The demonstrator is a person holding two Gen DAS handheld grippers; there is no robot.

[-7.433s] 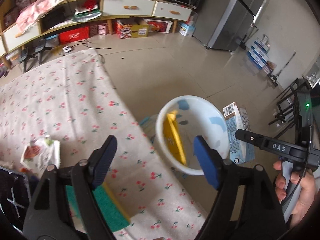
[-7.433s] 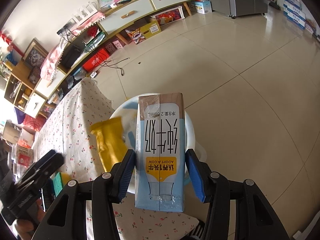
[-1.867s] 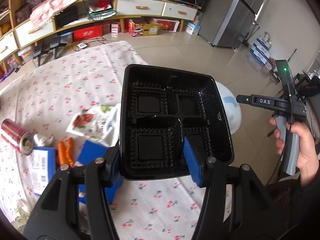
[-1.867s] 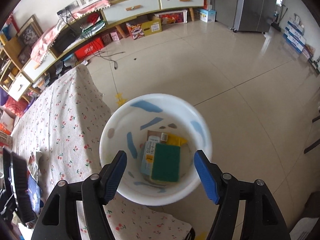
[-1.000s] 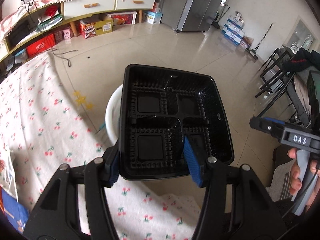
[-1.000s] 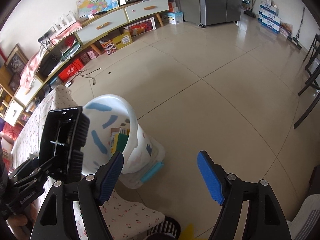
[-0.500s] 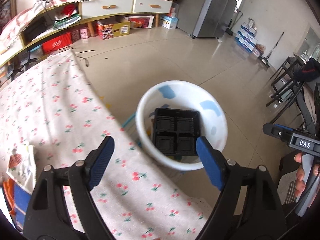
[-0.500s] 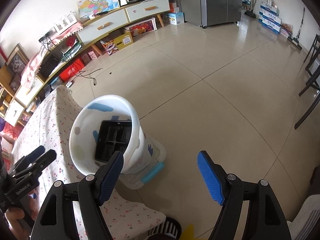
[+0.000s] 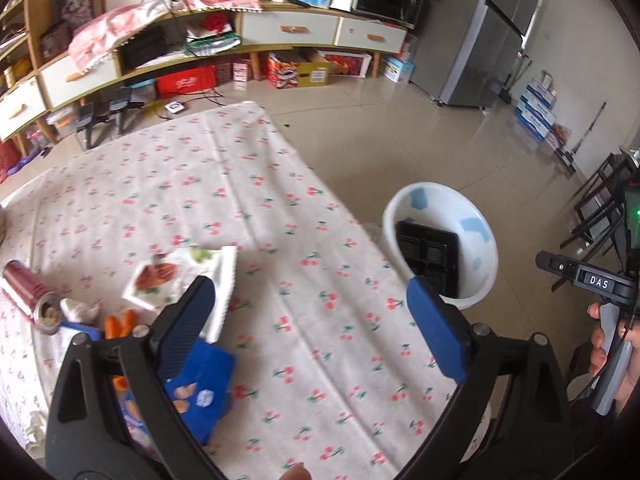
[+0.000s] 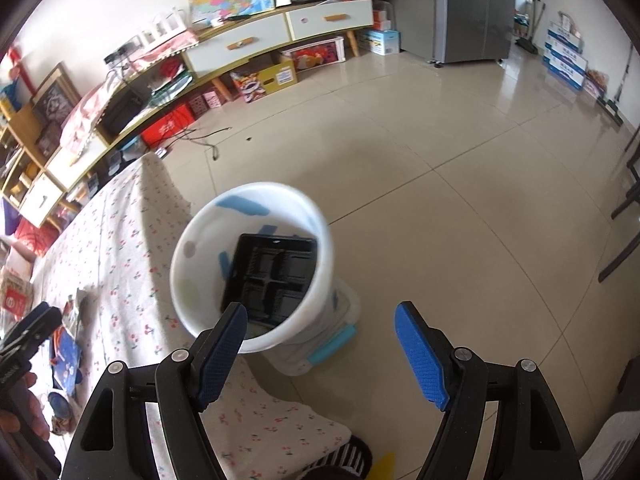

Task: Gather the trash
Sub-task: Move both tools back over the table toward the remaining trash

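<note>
Looked over a cherry-print tablecloth (image 9: 248, 184) toward shelves, a grey fridge and pale tiled floor. Found the white bucket (image 9: 486, 240) on the floor just off the table's corner, with the black compartment tray (image 9: 428, 256) leaning inside against its wall, and saw the same tray (image 10: 272, 276) from above in the right wrist view, fully below the rim (image 10: 176, 272).

Showed the left gripper (image 9: 310, 296) released, jaws spread wide and nothing between them, poised over the cloth. Showed the right gripper (image 10: 320, 316) likewise spread and empty, held above the bucket's near side.

Left on the table, all at the left: a white snack wrapper (image 9: 160, 280), a blue carton (image 9: 200, 384) right under the left jaw, a red can (image 9: 24, 284) on its side, orange scraps (image 9: 120, 320) between can and carton.

Judged the carton light and fairly stiff, best pinched across its narrow sides. Judged the wrapper limp and slick, likely to slide, so better taken by a raised edge. Judged the can rigid but apt to roll, with something perhaps spilling from its open end; best clamped across the middle.

Differed from a second ago: then clamped the tray in the left gripper above the bucket. Differed from half a second ago: then hung over the bucket with the tray already dropped; since swung back toward the table's litter. Kept the right gripper empty and wide throughout.
</note>
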